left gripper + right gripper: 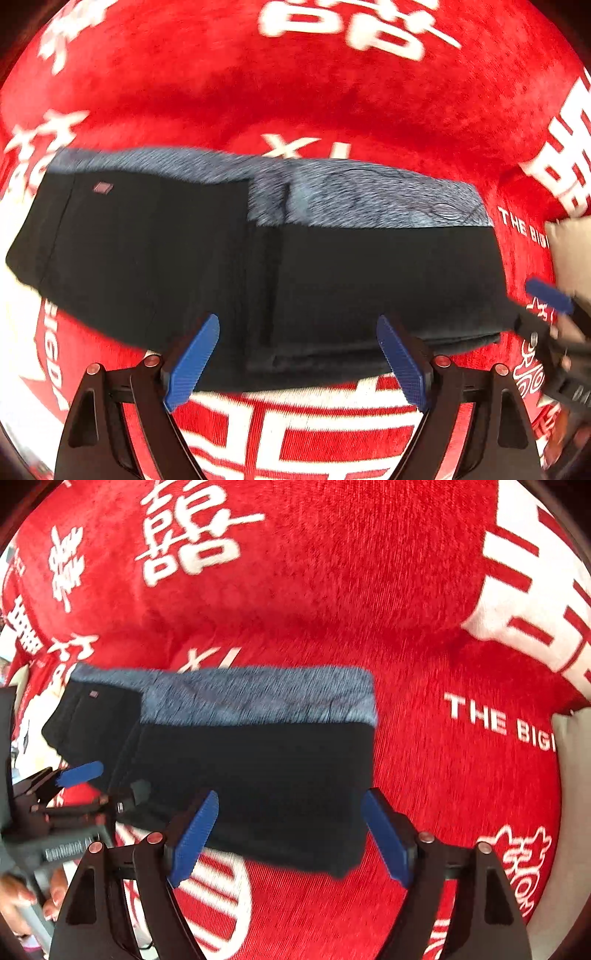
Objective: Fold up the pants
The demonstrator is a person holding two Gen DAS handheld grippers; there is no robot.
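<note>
The black pants (221, 266) lie folded in a flat rectangle on the red blanket (258, 85), with grey fleece lining (351, 199) showing along the far edge. My left gripper (299, 360) is open and empty, just above the near edge of the pants. My right gripper (290, 836) is open and empty over the near right corner of the pants (258, 775). The right gripper also shows at the right edge of the left wrist view (543, 306). The left gripper shows at the left of the right wrist view (96, 779).
The red blanket (369, 590) with white characters and lettering covers the whole surface. A beige cushion-like thing (572, 746) sits at the right edge. A hand (22, 901) holds the left gripper's handle.
</note>
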